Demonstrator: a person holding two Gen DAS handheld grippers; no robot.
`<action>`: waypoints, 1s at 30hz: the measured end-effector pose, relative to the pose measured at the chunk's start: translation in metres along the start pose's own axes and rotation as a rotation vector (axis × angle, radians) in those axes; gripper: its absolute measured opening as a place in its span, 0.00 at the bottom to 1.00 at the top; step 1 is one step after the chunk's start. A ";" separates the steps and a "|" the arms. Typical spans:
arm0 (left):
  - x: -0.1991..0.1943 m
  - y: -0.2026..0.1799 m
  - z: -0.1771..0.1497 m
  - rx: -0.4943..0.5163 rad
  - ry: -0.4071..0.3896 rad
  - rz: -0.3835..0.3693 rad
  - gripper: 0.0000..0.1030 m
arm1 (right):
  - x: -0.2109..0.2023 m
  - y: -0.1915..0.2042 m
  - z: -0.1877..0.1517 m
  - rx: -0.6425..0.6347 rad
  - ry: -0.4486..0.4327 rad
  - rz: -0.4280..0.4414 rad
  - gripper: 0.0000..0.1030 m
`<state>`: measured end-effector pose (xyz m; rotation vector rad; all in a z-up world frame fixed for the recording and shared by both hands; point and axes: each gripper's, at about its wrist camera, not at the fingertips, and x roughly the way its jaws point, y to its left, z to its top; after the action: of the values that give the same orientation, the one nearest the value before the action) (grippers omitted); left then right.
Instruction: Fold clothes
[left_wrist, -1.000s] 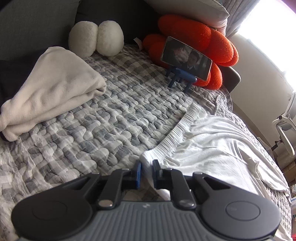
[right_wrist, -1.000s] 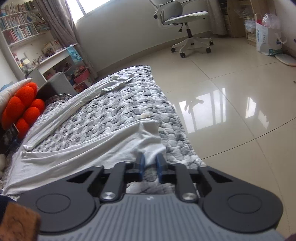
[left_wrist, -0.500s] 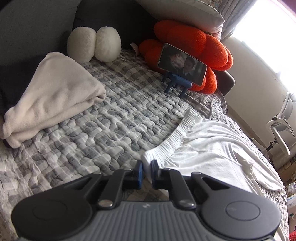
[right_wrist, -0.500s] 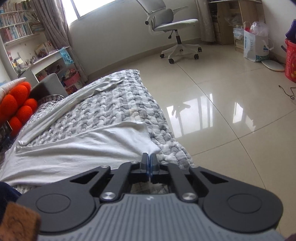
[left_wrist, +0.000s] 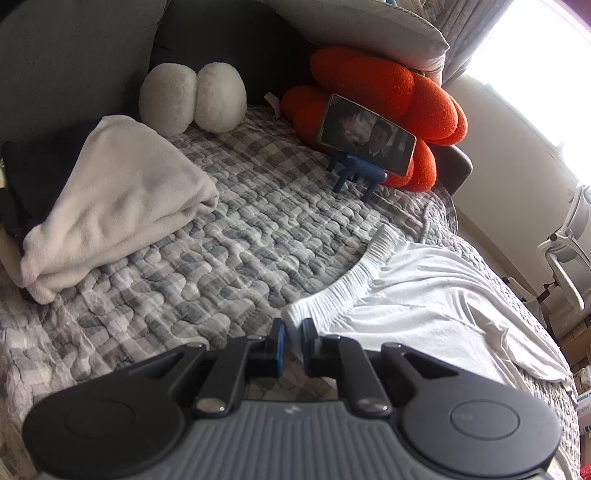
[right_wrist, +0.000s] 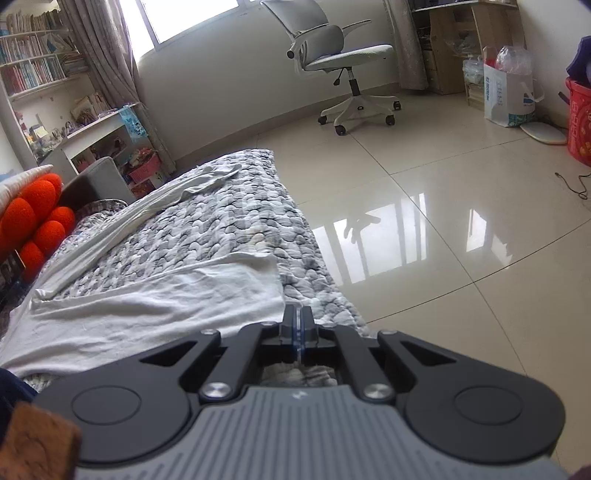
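Here, on the left side of the bed (left_wrist: 207, 236), a folded cream blanket (left_wrist: 110, 206) lies on the grey checked cover. Behind it sit two white fluffy balls (left_wrist: 192, 98). Next comes an orange plush (left_wrist: 388, 92), with a phone (left_wrist: 367, 134) leaning on it in a small blue stand (left_wrist: 354, 171).

The white pants (left_wrist: 424, 302) are spread flat on the bed, toward the right. The ribbed waistband (left_wrist: 347, 280) points to the left gripper (left_wrist: 291, 338). That gripper is pinching one corner of the waistband, with the white cloth squeezed between its blue pads.

In the right view, the pants (right_wrist: 155, 306) lie along the bed, one leg going far back toward the foot of the bed. The right gripper (right_wrist: 297, 325) is at the near leg's end, by the bed's edge. Its jaws have just closed tight. They sit right at the hem corner, but the cloth is thin and I cannot tell if it is caught between them.

Past the bed is a shiny floor (right_wrist: 443, 221), a white chair (right_wrist: 343, 62), a paper bag (right_wrist: 509, 92) and a red bucket (right_wrist: 580, 122).
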<state>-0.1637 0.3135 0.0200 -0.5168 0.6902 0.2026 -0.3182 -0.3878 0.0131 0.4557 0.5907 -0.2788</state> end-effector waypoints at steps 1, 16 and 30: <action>0.001 0.000 0.000 -0.002 0.007 -0.004 0.10 | -0.002 -0.001 0.000 -0.006 -0.003 -0.001 0.04; -0.009 0.019 0.023 0.016 0.010 0.037 0.37 | 0.010 0.067 0.036 -0.139 -0.019 0.122 0.13; 0.101 -0.085 0.086 0.177 0.085 -0.076 0.60 | 0.105 0.202 0.124 -0.363 0.143 0.366 0.46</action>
<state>-0.0104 0.2859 0.0431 -0.3825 0.7619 0.0476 -0.0993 -0.2863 0.1093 0.2259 0.6684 0.2103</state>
